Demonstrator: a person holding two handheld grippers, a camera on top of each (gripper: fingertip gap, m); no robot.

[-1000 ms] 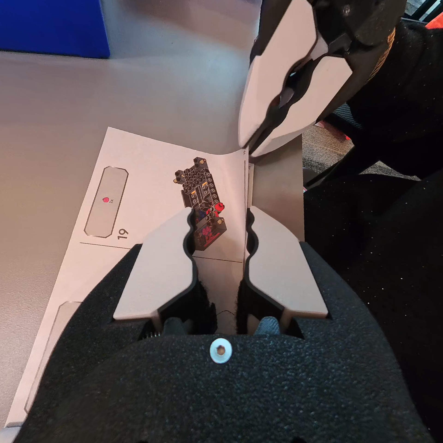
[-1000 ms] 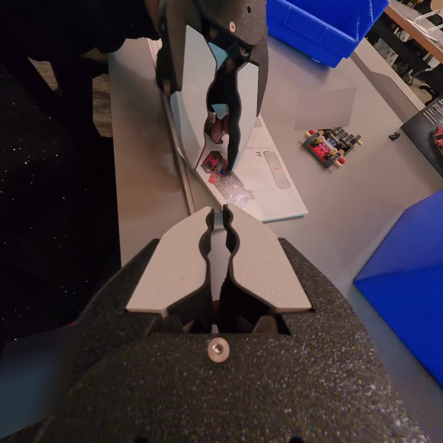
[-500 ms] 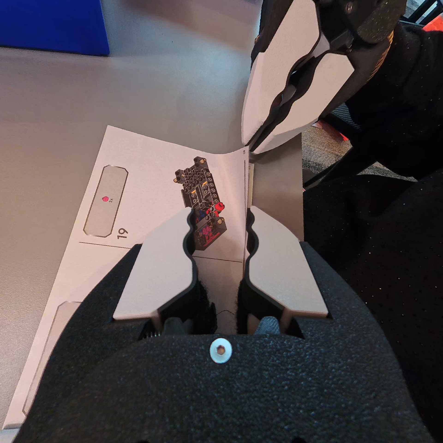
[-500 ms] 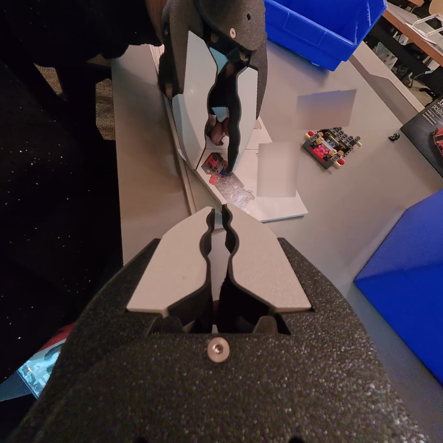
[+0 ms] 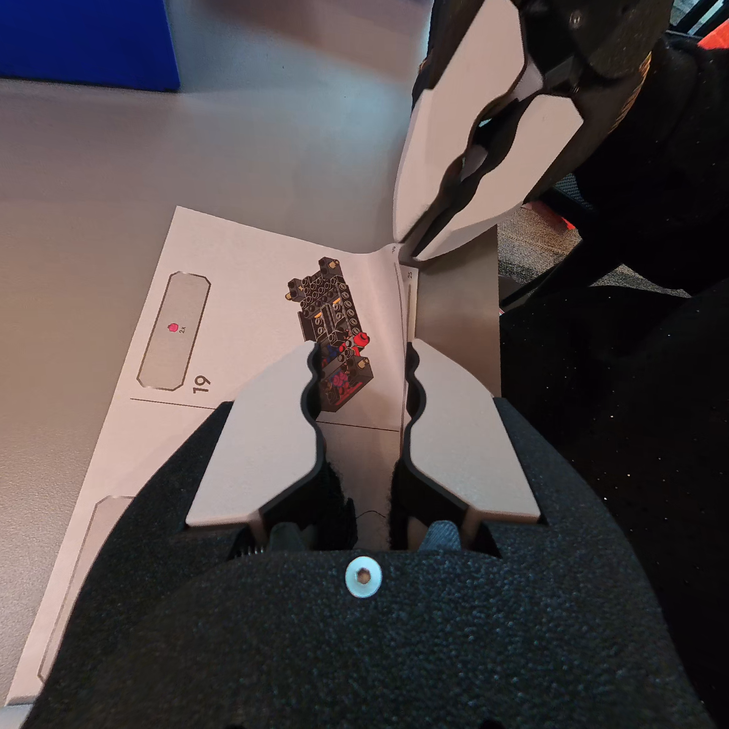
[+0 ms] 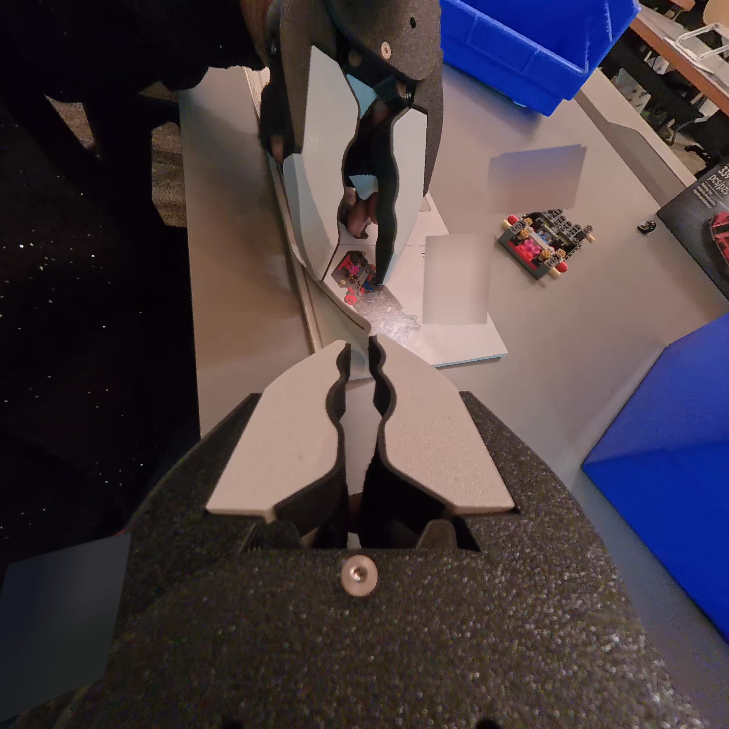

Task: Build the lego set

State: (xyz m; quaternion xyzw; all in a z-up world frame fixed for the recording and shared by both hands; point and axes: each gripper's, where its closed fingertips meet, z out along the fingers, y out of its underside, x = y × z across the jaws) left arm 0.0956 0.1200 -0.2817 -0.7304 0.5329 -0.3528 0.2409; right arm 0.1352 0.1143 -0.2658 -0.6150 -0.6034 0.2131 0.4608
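The left gripper (image 5: pixel 361 355) hovers low over the open instruction booklet (image 5: pixel 244 300) on the grey table (image 5: pixel 197 157), with its jaws spread wide and nothing between them; the printed drawing of the model shows in the gap. The right gripper (image 5: pixel 410 252) comes down from the far side, and its tips meet at the upper corner of a page, close to the fold of the booklet. In the right wrist view its fingers (image 6: pixel 300 426) stand only a narrow slit apart, and a curled page edge (image 6: pixel 347 311) rises just in front of the tips; whether the page is really pinched I cannot tell. The partly built lego model (image 6: pixel 546 244), dark grey with red and pink pieces, lies on the table well apart from both grippers, beyond the booklet's outer edge. A blue bin (image 6: pixel 528 51) stands at the far end of the table, another blue box (image 6: pixel 670 453) is near the right gripper, and a dark product box (image 6: pixel 706 221) lies past the model.
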